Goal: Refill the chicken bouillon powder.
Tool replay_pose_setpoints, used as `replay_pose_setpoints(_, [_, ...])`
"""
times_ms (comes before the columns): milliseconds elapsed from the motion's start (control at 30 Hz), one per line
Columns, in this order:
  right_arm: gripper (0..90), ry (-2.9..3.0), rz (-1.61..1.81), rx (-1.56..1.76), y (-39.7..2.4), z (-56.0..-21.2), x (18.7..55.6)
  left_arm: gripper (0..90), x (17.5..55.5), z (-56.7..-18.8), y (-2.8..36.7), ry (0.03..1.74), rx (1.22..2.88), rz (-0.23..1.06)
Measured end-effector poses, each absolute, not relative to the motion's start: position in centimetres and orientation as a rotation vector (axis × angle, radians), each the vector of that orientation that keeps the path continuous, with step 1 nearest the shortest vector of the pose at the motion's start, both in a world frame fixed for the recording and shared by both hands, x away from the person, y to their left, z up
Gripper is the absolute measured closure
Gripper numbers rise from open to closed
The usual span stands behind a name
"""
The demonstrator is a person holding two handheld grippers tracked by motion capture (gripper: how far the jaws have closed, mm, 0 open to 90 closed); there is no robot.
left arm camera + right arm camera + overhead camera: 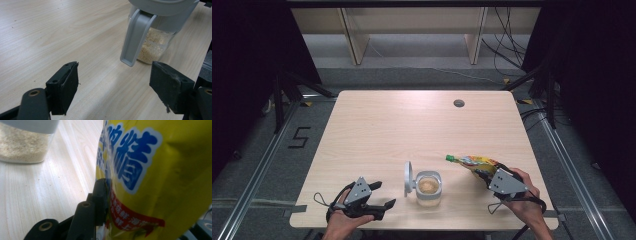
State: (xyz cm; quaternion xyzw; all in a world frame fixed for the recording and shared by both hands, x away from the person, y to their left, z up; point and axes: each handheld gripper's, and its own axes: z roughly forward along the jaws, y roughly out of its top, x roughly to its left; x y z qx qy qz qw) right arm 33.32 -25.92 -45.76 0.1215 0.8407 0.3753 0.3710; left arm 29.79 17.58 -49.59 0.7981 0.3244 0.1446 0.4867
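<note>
Right gripper [486, 176] fingers clamp the yellow pouch [477, 164] at the counter's [412, 125] near right. Left gripper [379, 196] fingers stand wide, empty, beside the open jar [428, 189].

From above the near edge, the high view looks forward and down over the whole surface [412, 120] to the floor beyond. The left gripper view sits low, facing along its claw [113, 82] toward the grain-filled jar [152, 47] close ahead. The right gripper view is pressed against a yellow pouch [155, 182]. All three views share the jar; the high view also takes in the pouch.
</note>
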Motion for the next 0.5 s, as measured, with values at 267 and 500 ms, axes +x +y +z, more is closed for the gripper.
replay_pose_setpoints(267, [71.2, 2.088, 1.064, 0.542, -27.1, -45.9, 33.1, 22.4, 29.8, -49.5, 17.7, 0.788, 1.957, 0.367])
replay_pose_setpoints(500, [70.7, 2.016, 1.158, 0.768, -28.2, -46.3, 33.3, 22.4, 29.9, -49.6, 17.7, 0.791, 1.946, 0.359])
